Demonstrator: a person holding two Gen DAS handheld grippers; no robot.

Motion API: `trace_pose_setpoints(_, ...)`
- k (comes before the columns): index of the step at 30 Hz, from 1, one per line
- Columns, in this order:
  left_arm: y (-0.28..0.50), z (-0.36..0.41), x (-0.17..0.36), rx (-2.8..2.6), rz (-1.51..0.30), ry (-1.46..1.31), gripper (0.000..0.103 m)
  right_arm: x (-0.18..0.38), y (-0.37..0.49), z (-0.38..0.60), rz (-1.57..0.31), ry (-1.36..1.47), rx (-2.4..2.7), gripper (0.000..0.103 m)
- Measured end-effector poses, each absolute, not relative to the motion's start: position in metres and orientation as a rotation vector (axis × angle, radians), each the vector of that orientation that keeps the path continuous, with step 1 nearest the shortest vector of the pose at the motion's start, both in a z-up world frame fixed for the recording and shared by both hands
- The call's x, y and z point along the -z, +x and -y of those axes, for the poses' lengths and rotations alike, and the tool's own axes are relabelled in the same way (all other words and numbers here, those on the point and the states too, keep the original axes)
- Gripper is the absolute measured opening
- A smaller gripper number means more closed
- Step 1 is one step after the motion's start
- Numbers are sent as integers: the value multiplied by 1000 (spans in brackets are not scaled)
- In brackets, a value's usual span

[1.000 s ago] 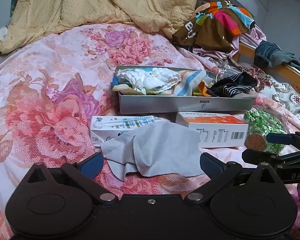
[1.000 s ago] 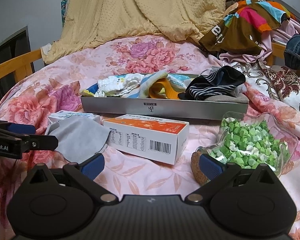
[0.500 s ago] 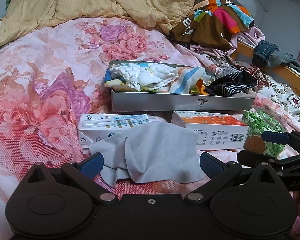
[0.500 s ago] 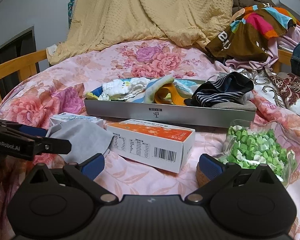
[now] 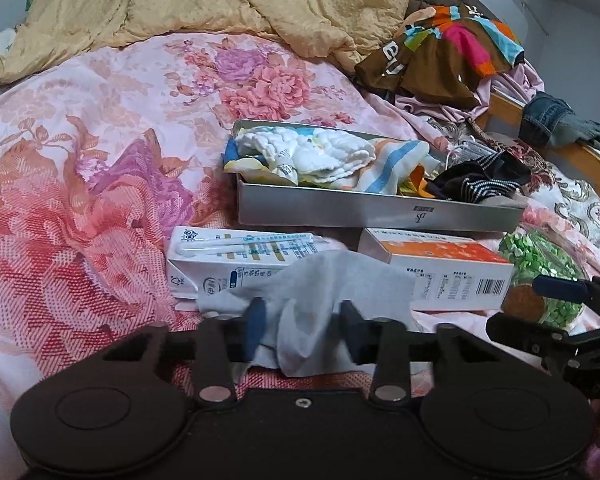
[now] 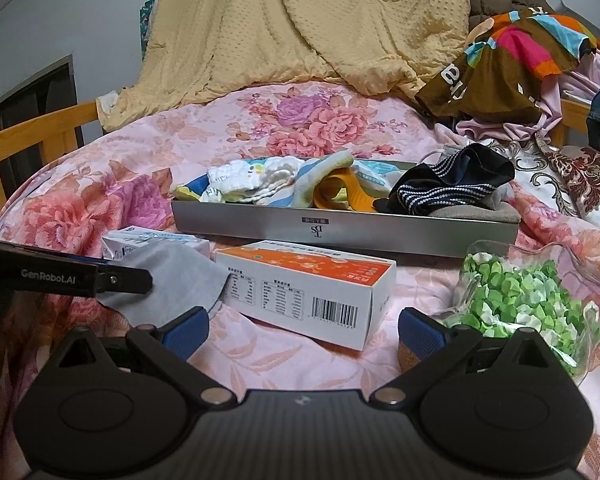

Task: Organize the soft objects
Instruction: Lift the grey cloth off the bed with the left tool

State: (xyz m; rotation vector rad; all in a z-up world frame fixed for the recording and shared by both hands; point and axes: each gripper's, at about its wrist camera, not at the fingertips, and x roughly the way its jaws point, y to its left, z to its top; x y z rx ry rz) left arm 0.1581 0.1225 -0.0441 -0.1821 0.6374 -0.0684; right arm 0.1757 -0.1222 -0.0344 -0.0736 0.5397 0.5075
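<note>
A grey cloth (image 5: pixel 320 292) (image 6: pixel 172 280) lies on the flowered bedspread, partly draped over a white and blue carton (image 5: pixel 228 256). My left gripper (image 5: pixel 302 316) (image 6: pixel 140 280) is closing on the cloth. A bunched fold of it stands up between the two blue pads, which press on it. Behind it sits a silver tray (image 5: pixel 380 208) (image 6: pixel 340 228) holding a white cloth (image 5: pixel 320 152), a striped towel and a dark striped sock (image 6: pixel 452 188). My right gripper (image 6: pixel 302 328) (image 5: pixel 540 306) stands open and empty, just before an orange and white box (image 6: pixel 308 288).
A glass jar of green paper stars (image 6: pixel 520 296) lies to the right of the box. A yellow blanket (image 6: pixel 308 20) and a pile of clothes (image 5: pixel 452 52) fill the back of the bed. Wooden rails (image 6: pixel 28 136) border both sides.
The left gripper's jaws have come in from wide open onto the grey cloth, bunching it up between the pads. The right gripper has stayed open in the same place.
</note>
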Motion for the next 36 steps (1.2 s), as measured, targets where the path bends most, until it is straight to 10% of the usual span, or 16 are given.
trace_pose_setpoints(8, 154, -115, 44, 129, -645, -137, 9, 35, 177, 122, -539, -74, -508, 103)
trace_pose_setpoints(22, 143, -109, 45, 194, -667, -104, 7, 35, 177, 120, -529, -78, -514, 103)
trace_pose_setpoints(36, 157, -102, 44, 168, -670, -120, 43, 34, 174, 121, -498, -96, -523, 103)
